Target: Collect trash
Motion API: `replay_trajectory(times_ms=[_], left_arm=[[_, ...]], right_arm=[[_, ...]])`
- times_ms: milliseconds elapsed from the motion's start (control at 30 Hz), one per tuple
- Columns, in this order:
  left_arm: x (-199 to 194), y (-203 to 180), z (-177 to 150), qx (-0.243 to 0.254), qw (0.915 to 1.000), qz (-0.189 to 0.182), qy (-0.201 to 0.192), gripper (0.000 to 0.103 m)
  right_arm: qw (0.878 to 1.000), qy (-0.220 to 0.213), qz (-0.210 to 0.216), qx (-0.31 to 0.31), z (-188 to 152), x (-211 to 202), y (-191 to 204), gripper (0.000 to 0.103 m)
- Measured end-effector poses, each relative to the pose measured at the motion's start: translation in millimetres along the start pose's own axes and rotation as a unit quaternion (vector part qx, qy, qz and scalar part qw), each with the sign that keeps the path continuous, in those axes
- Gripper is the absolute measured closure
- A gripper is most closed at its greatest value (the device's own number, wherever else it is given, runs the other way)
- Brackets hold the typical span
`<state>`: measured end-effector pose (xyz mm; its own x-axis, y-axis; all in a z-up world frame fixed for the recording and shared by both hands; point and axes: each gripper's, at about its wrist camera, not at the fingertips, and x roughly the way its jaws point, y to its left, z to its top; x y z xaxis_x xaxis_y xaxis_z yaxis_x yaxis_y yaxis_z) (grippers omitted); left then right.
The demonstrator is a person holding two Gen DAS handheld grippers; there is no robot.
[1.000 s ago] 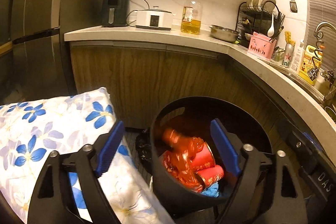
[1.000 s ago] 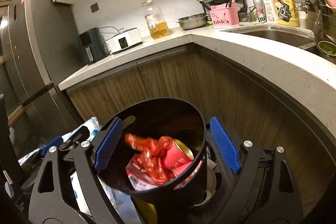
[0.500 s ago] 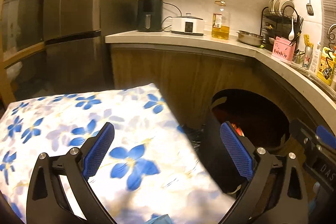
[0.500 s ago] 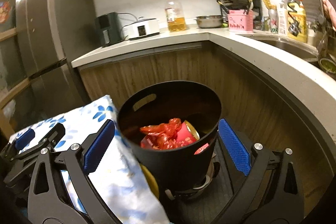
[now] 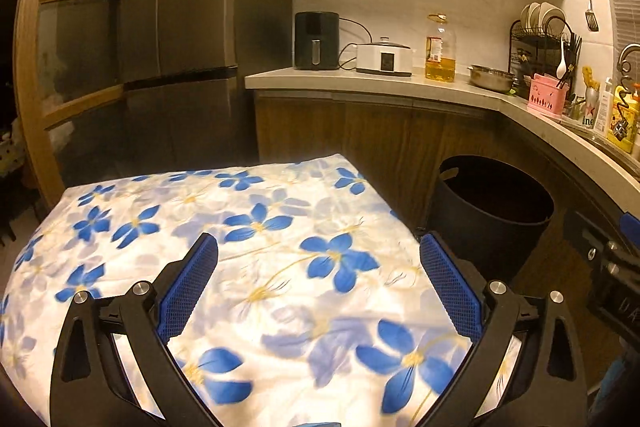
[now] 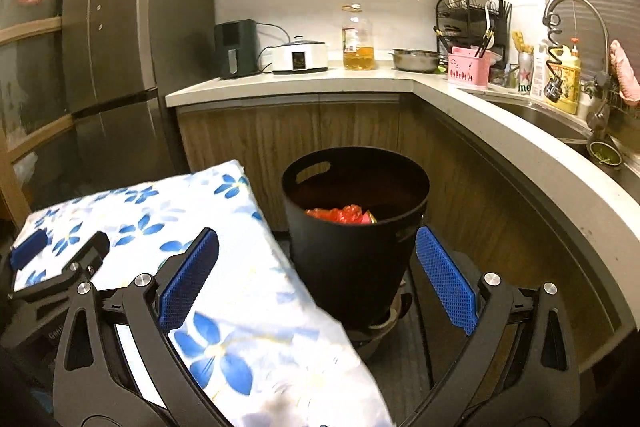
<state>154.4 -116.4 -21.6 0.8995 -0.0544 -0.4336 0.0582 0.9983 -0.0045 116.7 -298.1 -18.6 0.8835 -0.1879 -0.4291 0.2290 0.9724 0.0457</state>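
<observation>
**Right wrist view: both grippers wide open, trash sits in the bin**

Right wrist camera gives you the big picture, so start with the tall dark refrigerator [image 6: 120, 39] on the left and the pale countertop [image 6: 500, 135] sweeping round the corner over wooden cabinets [image 6: 288, 135]. Below that, the blue-flowered cloth [image 6: 240, 307] covers a surface that fills your lower left. Just beside its edge stands the black bin [image 6: 352, 259], upright on the floor, and there's your trash: the red wrapper [image 6: 344, 215] lies inside it, just showing over the rim.

Your right gripper [image 6: 316, 279] has just been spreading its jaws, and they now stand wide apart with nothing gripped; the bin sits beyond them, untouched. Your left gripper [image 5: 318, 287] has been opening too, and it hangs over the flowered cloth empty, its pads clear of the fabric.

On the counter, from the left: black air fryer [image 6: 236, 49], white cooker [image 6: 300, 57], oil bottle [image 6: 357, 39], steel bowl [image 6: 416, 60], pink caddy [image 6: 468, 70].
</observation>
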Motion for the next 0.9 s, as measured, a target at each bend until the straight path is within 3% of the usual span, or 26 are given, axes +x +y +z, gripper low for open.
replay_trajectory(times_ms=[400,900], left_arm=[[-53,32,-24,-0.004,0.9999,0.001,-0.013,0.006],[-90,53,-35,-0.015,0.9993,0.013,-0.031,0.006]], right_arm=[[1.0,-0.01,-0.014,-0.013,-25,-61,24,0.005],[0.999,-0.027,0.017,-0.025,-35,-104,48,0.005]])
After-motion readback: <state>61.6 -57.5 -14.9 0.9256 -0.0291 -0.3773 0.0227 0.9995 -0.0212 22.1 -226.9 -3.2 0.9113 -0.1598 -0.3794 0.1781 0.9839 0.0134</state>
